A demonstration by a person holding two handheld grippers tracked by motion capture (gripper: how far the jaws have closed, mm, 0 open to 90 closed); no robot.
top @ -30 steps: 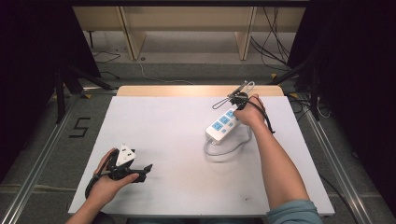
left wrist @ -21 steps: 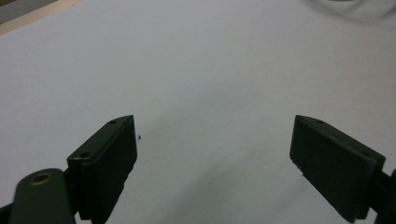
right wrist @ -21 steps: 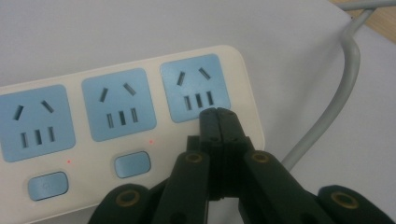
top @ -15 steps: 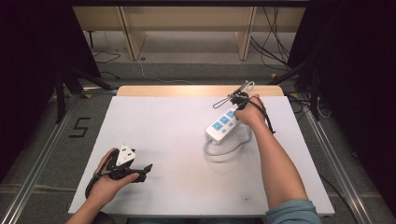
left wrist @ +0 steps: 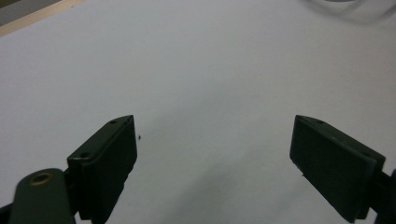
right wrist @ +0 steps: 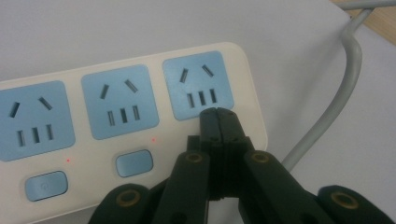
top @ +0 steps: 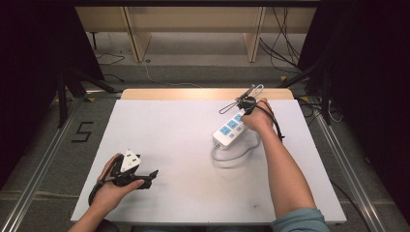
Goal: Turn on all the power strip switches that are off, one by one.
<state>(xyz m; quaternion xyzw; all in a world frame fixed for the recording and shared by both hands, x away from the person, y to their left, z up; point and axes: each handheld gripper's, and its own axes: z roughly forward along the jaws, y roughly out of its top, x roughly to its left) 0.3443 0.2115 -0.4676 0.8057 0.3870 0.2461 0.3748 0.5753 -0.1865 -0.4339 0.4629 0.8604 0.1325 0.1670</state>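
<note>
Right claw (right wrist: 217, 113) has its two black jaws pressed flat together, nothing between them, and its tip rests on the power strip (right wrist: 126, 126) just below the end socket, where a switch button would sit in line with the two pale blue buttons (right wrist: 134, 163) beside it. Whether it presses a button there I cannot tell, since the jaws cover the spot.

The strip is a cream-white bar with three pale blue socket faces in a row and small red lights beneath them. In the high view the power strip (top: 233, 129) lies slanted on the white desk (top: 183, 145), toward its far right part, and its grey cable (top: 234, 155) loops on the desk beside it, near the person's right forearm.

Left claw (top: 150, 176) sits at the near left of the desk, well apart from the strip; in the left gripper view its jaws stand wide open over bare desk, holding nothing.

Compared with a second ago, both hands and the strip lie as they did.
</note>
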